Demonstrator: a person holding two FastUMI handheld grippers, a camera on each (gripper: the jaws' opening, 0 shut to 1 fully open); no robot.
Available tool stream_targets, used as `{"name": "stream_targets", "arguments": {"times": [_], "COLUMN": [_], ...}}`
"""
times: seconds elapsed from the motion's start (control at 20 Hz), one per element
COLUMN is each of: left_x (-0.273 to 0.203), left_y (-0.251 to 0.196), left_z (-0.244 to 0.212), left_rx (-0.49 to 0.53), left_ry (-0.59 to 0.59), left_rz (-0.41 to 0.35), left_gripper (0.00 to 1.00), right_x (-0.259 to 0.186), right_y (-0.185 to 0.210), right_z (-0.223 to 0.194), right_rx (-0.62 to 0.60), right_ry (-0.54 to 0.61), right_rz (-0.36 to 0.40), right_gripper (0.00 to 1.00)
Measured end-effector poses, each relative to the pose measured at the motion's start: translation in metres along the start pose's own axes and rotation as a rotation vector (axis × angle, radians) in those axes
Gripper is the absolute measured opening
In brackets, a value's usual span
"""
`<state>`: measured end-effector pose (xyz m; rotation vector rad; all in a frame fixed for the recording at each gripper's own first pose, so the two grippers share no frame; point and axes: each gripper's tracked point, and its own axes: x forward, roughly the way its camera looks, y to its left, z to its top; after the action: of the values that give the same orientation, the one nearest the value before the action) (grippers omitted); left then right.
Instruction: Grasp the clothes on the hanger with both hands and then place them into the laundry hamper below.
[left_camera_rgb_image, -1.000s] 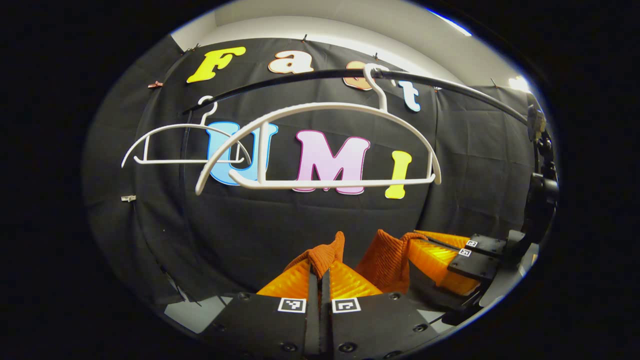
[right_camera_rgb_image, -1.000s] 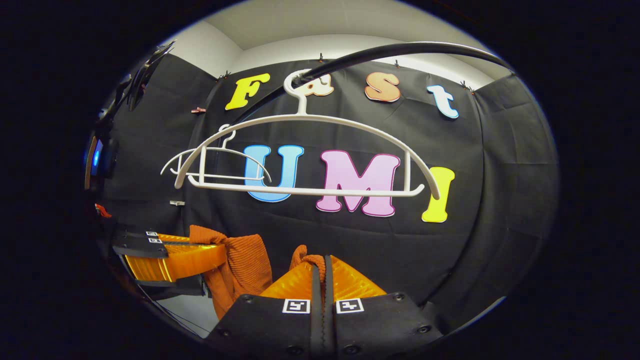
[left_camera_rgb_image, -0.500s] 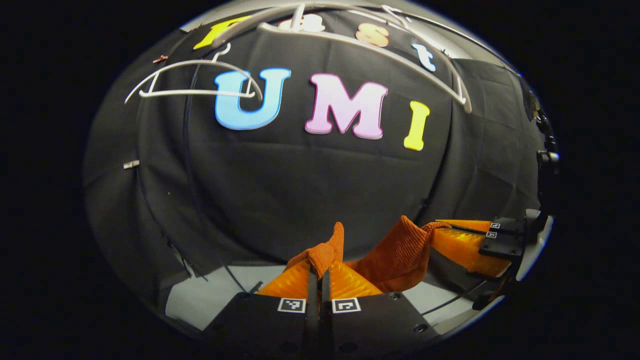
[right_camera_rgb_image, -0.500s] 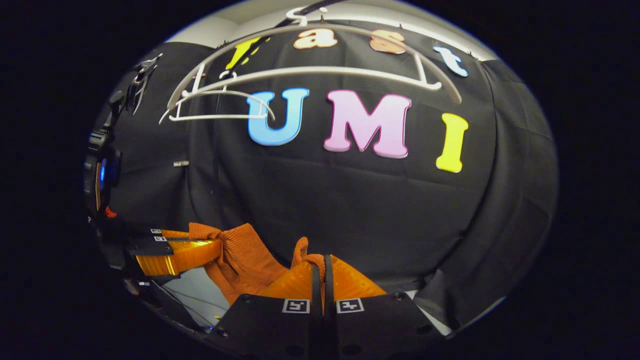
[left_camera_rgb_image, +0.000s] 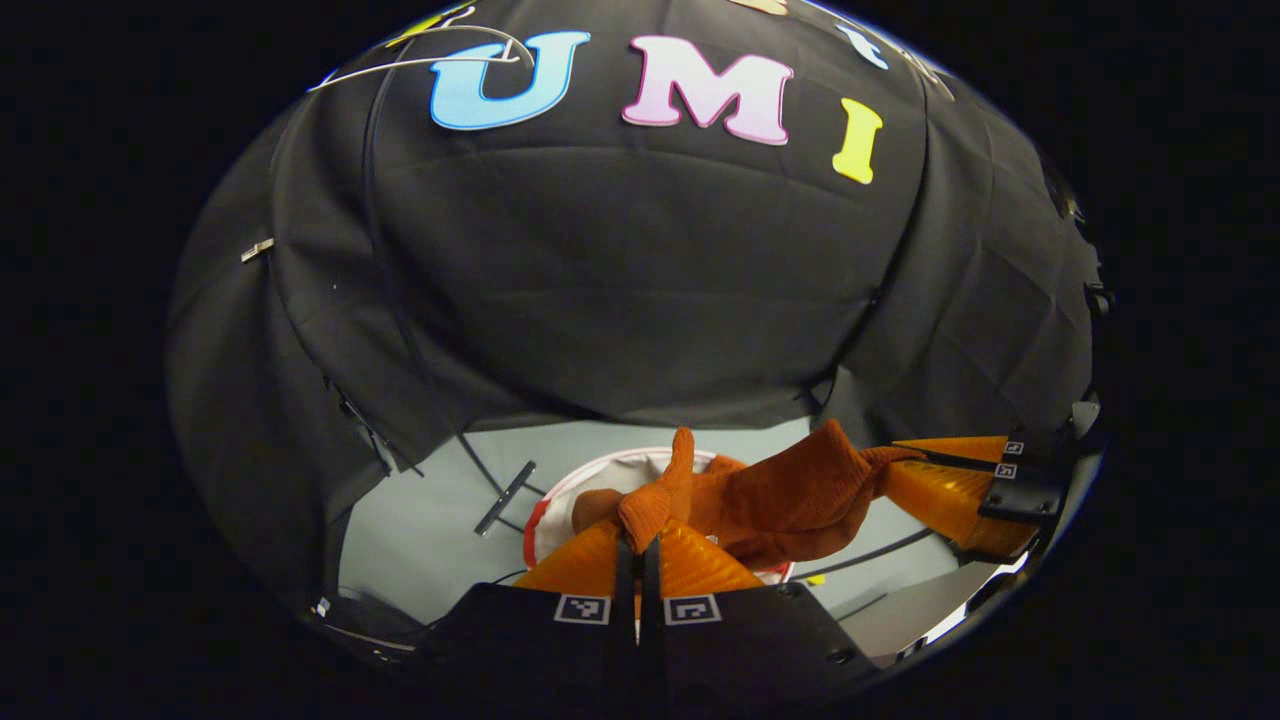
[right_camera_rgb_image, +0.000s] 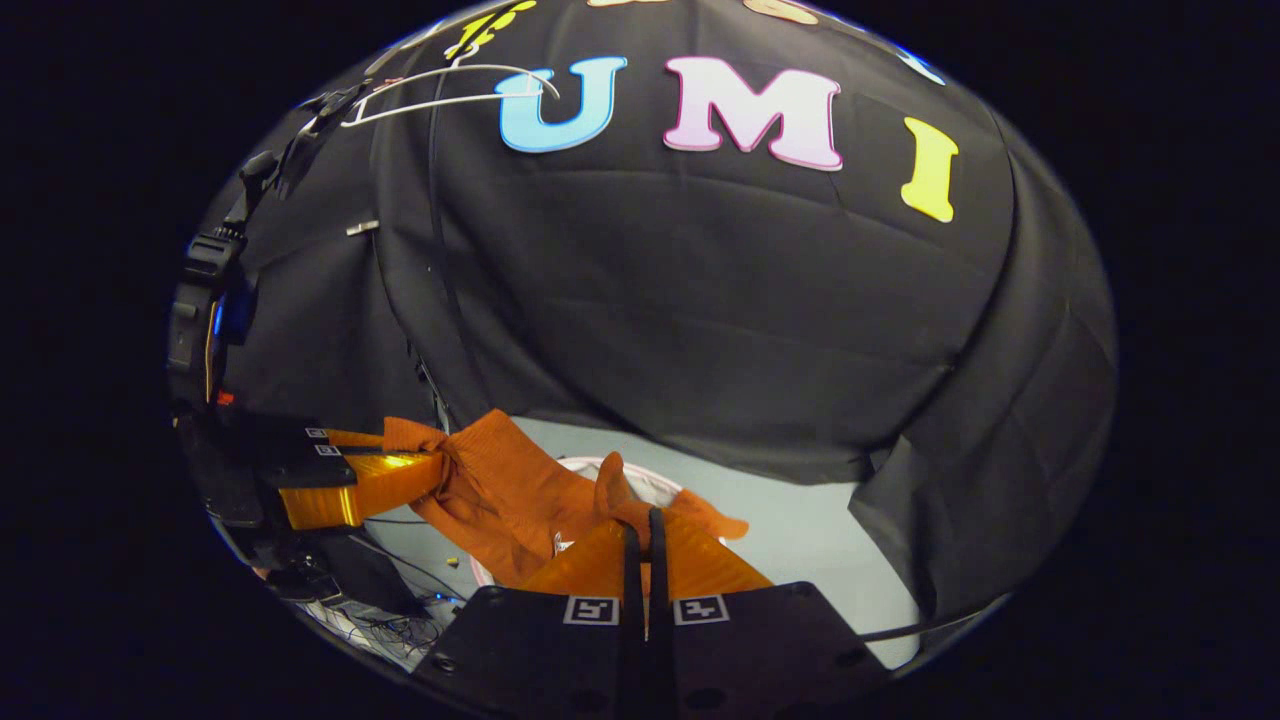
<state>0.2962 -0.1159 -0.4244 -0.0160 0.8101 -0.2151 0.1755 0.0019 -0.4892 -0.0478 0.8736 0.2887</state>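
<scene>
An orange knitted garment hangs stretched between both grippers. My left gripper is shut on one bunched corner of it. In the left gripper view the other gripper pinches the far end at the right. My right gripper is shut on the garment, and in the right gripper view the other gripper clamps it at the left. Below the cloth lies the round white rim of the laundry hamper, seen again as the hamper rim. A white hanger sits at the top edge.
Black cloth walls close in the back and sides. The floor is pale grey, with a short dark bar and thin cables lying on it. A device with a blue light stands at the left in the right gripper view.
Both grippers have dropped and tilted downward with the garment. The hangers and rail have slid up out of the top of the views, and the floor and hamper rim have come into view.
</scene>
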Motion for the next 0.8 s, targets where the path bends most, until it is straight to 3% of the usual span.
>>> {"name": "stream_targets", "arguments": {"times": [0.05,0.2,0.25,0.45,0.8], "left_x": [-0.001,0.0,-0.001,-0.013,-0.045], "left_y": [0.0,0.002,0.001,-0.008,-0.015], "left_z": [-0.004,-0.002,-0.002,0.006,0.038], "left_rx": [0.024,0.092,0.101,0.09,0.098], "left_ry": [-0.002,-0.021,-0.025,-0.053,-0.14], "left_rz": [0.003,0.026,0.028,0.01,0.006], "left_gripper": [0.07,0.85,0.9,0.9,0.94], "right_x": [-0.001,-0.002,-0.002,-0.014,-0.063], "right_y": [0.002,-0.014,-0.019,-0.019,-0.034], "right_z": [-0.008,-0.029,-0.029,-0.021,0.037], "right_rx": [0.013,0.043,0.058,0.111,0.131], "right_ry": [0.035,0.062,0.058,0.04,-0.102], "right_rz": [-0.004,-0.072,-0.095,-0.104,-0.122], "right_gripper": [0.11,0.76,0.98,0.99,0.98]}}
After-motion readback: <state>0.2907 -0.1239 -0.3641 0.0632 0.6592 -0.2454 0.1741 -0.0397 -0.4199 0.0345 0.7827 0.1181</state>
